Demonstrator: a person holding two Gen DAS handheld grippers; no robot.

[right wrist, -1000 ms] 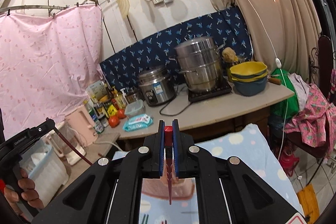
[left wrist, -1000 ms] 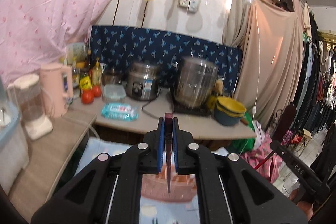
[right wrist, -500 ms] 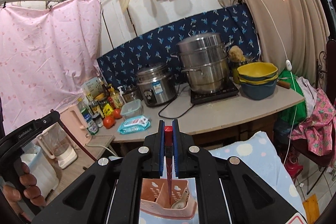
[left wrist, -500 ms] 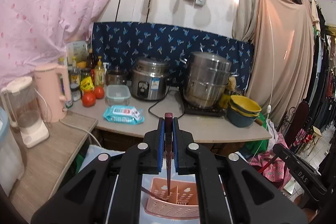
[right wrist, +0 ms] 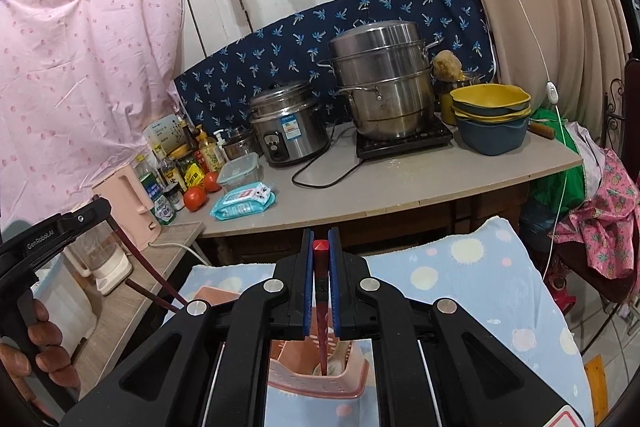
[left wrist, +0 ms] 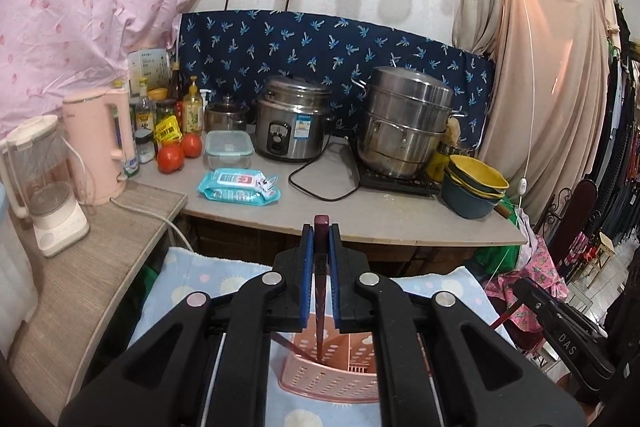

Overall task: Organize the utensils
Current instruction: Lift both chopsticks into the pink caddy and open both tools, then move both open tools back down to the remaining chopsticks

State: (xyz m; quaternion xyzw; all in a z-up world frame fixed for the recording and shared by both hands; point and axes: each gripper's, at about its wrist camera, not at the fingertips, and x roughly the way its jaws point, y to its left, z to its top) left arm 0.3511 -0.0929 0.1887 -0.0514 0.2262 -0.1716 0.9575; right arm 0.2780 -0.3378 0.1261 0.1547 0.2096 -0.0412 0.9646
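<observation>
The left hand-held gripper (left wrist: 320,247) is squeezing shut on a dark red chopstick (left wrist: 320,291). The stick is hanging straight down between the blue pads (left wrist: 307,267), and its tip is sitting inside a pink basket (left wrist: 332,381) with holes in its wall. The basket is standing on a blue cloth (left wrist: 224,271) with pale dots, right below the left hand-held gripper.

The right hand-held gripper (right wrist: 321,255) is also squeezing shut, on a brighter red chopstick (right wrist: 321,307). That stick is pointing down too, and its tip is inside the same pink basket (right wrist: 320,385). Something pale is lying in the basket next to it, but it is too hidden to tell what.

In the right view, a hand (right wrist: 36,355) is gripping the black handle of the left hand-held gripper (right wrist: 105,213) at the left edge.

Behind the cloth, a grey surface (left wrist: 384,219) is carrying 2 tomatoes (left wrist: 171,158), a wipes pack (left wrist: 239,187), a rice cooker (left wrist: 292,125), a big steel pot (left wrist: 404,123) and stacked bowls (left wrist: 474,191).
</observation>
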